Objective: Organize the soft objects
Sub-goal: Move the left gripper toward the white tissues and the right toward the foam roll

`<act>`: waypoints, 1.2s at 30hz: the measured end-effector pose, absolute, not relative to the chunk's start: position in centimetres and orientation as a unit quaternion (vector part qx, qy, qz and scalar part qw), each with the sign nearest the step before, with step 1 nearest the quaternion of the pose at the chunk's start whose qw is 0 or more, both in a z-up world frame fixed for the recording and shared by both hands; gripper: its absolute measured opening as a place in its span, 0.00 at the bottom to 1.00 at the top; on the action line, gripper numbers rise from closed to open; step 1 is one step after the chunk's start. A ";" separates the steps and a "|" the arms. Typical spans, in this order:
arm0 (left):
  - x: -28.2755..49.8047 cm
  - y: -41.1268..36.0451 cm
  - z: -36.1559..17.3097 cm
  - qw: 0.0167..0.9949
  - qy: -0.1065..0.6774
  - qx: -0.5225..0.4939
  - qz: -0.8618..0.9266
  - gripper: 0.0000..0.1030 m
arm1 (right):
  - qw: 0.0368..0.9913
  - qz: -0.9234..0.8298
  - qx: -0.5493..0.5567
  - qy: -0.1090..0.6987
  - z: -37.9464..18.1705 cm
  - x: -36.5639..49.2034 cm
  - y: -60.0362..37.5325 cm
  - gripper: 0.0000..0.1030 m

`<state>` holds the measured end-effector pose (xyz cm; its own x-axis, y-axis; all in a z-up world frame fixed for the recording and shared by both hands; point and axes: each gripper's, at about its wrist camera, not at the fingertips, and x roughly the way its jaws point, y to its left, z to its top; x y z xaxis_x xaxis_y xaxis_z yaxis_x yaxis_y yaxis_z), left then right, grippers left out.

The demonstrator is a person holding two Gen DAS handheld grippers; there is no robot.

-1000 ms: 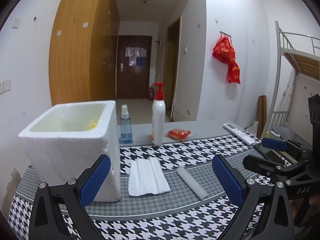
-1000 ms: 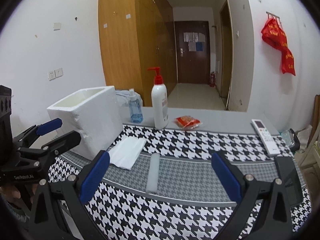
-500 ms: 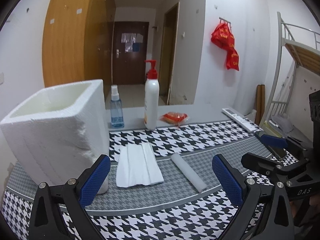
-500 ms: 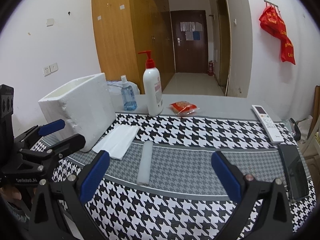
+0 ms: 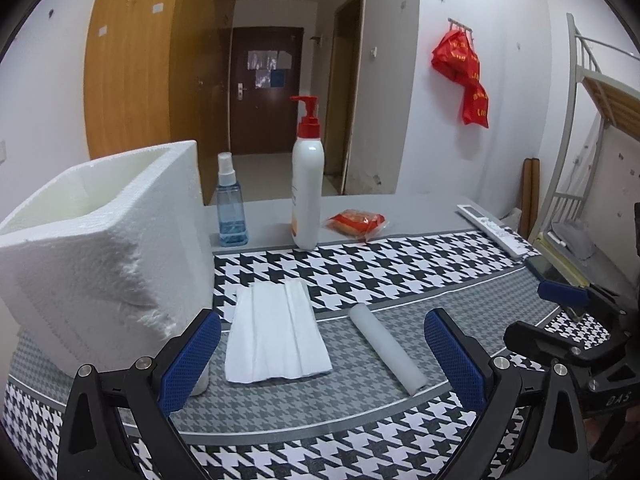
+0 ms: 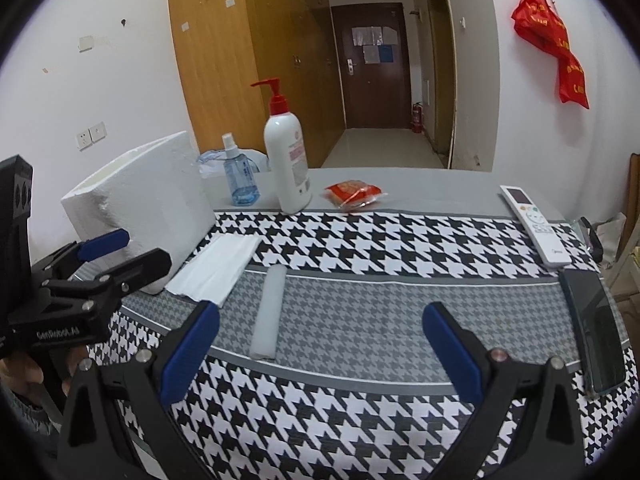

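Observation:
A folded white tissue stack [image 5: 276, 336] lies on the houndstooth cloth beside a white foam box [image 5: 108, 248]; it also shows in the right wrist view [image 6: 216, 268]. A white foam roll [image 5: 386, 350] lies to its right, and in the right wrist view [image 6: 270, 312]. My left gripper [image 5: 322, 360] is open and empty, low over the cloth just short of the tissue and roll. My right gripper [image 6: 320, 352] is open and empty, nearer the table's front, right of the roll. The foam box [image 6: 148, 208] stands left in the right wrist view.
A white pump bottle [image 5: 307, 192], a blue spray bottle [image 5: 231, 208] and a red snack packet [image 5: 356, 222] stand at the back. A white remote [image 6: 534, 224] and a dark phone [image 6: 596, 328] lie at the right. A bunk-bed frame [image 5: 580, 152] is beyond the table.
Both grippers have dropped lower and closer to the table; the box's interior is less visible. Nothing was picked up, and both jaws stay open.

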<state>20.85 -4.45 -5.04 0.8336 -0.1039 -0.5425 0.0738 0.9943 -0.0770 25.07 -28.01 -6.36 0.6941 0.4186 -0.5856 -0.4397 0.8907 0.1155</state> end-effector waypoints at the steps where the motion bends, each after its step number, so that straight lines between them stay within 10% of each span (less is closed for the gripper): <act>1: 21.0 -4.6 -5.1 0.957 0.286 -0.024 -0.047 0.99 | 0.921 0.232 -0.015 0.314 -6.3 25.1 -28.2 1.00; 36: 24.8 -3.1 -8.6 0.939 0.342 -0.002 0.024 0.98 | 0.894 0.256 -0.067 0.362 -9.3 27.4 -24.3 1.00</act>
